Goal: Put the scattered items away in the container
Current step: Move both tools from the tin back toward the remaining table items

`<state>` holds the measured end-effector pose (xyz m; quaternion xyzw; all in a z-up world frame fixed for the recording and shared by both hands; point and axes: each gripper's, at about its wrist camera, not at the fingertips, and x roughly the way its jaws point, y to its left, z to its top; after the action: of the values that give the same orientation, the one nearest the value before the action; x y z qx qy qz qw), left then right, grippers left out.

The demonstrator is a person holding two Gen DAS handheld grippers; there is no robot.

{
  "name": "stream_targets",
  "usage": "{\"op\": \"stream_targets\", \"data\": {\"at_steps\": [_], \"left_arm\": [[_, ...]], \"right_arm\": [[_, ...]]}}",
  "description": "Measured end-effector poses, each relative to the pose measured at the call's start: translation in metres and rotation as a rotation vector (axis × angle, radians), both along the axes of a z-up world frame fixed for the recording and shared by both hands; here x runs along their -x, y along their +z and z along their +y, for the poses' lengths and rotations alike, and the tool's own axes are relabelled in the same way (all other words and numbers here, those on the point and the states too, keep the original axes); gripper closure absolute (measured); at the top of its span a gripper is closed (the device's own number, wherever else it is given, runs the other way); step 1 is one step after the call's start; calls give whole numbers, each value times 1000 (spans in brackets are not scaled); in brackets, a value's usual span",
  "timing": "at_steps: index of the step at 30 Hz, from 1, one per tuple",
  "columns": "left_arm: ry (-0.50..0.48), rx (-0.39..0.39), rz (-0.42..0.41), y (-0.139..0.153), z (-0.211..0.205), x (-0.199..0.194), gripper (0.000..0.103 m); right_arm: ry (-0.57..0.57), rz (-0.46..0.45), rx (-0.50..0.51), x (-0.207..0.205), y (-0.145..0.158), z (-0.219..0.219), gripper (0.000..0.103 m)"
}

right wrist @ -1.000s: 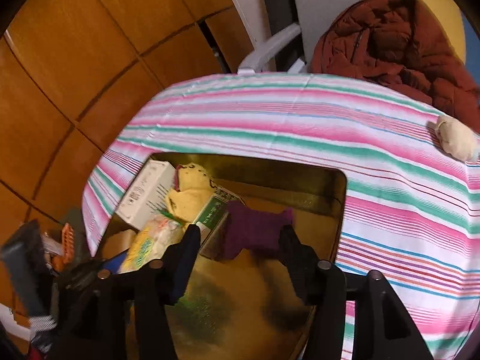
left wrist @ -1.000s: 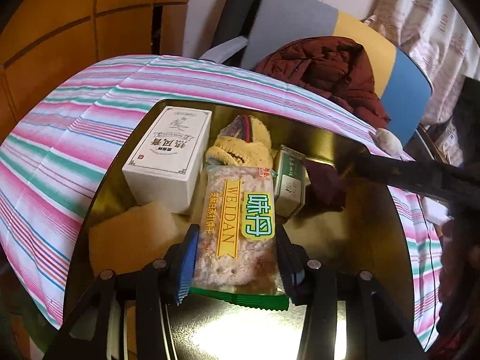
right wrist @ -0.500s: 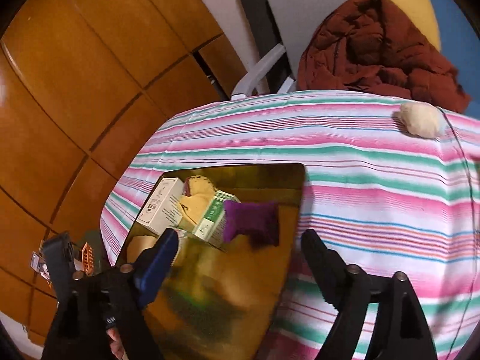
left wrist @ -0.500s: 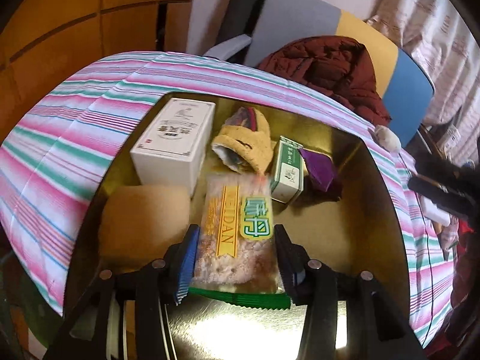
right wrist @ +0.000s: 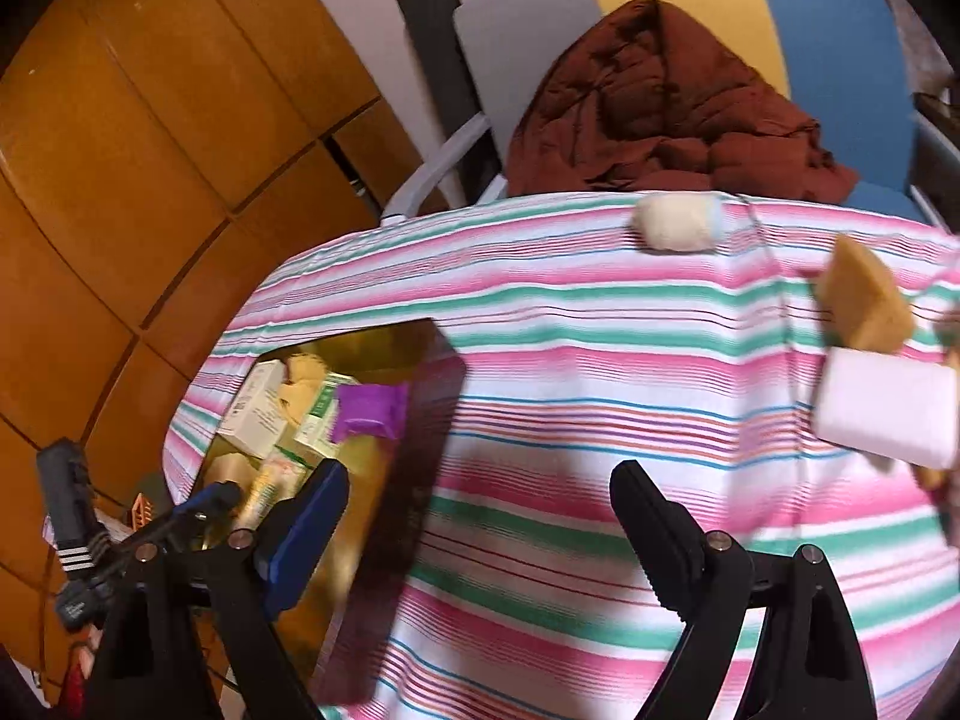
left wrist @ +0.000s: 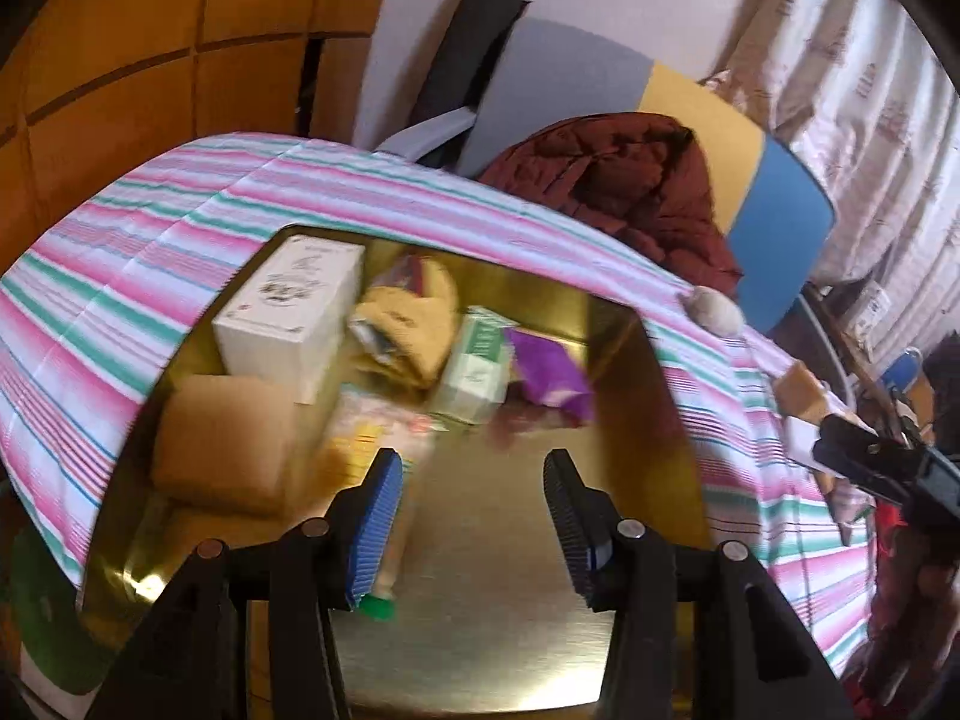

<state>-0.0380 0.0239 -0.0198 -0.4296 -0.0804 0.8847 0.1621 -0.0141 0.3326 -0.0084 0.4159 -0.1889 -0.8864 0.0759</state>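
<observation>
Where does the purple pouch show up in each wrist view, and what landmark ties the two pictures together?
Left wrist: purple pouch sits right of centre, inside the gold tin, beside the green-and-white box.
Right wrist: purple pouch is at left of centre, by the tin's right wall.
Shared landmark: the maroon jacket on the chair behind the table.

Striped table (right wrist: 600, 360) bears tin (left wrist: 660, 450), sponge (right wrist: 864, 306), roll (right wrist: 678, 222).

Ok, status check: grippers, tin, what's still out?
Left gripper and right gripper open, empty. Snack pack in gold tin. Cream roll, sponge, white roll still on cloth.
</observation>
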Motion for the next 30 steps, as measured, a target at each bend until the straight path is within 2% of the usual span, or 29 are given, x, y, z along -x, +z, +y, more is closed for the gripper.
{"op": "stream_targets", "data": {"at_steps": [9, 14, 18, 22, 26, 28, 30], "left_arm": [[-185, -26, 75, 19, 64, -37, 53], [-284, -56, 94, 21, 89, -54, 52], [-344, -48, 97, 20, 110, -67, 51], [-381, -39, 89, 15, 128, -74, 51], [-415, -20, 74, 8, 143, -79, 51], [-430, -13, 69, 5, 149, -81, 51], [-444, -6, 67, 3, 155, -84, 51]], "right_arm": [[-91, -44, -20, -26, -12, 56, 14], [-141, -67, -107, -37, -15, 98, 14], [-241, -88, -172, -46, -19, 144, 14], [-387, -64, -219, -59, -20, 189, 14], [-431, -156, -166, -56, -38, 214, 13], [-437, -200, -195, -51, -46, 221, 13], [-418, -202, -243, -48, -46, 219, 20]]}}
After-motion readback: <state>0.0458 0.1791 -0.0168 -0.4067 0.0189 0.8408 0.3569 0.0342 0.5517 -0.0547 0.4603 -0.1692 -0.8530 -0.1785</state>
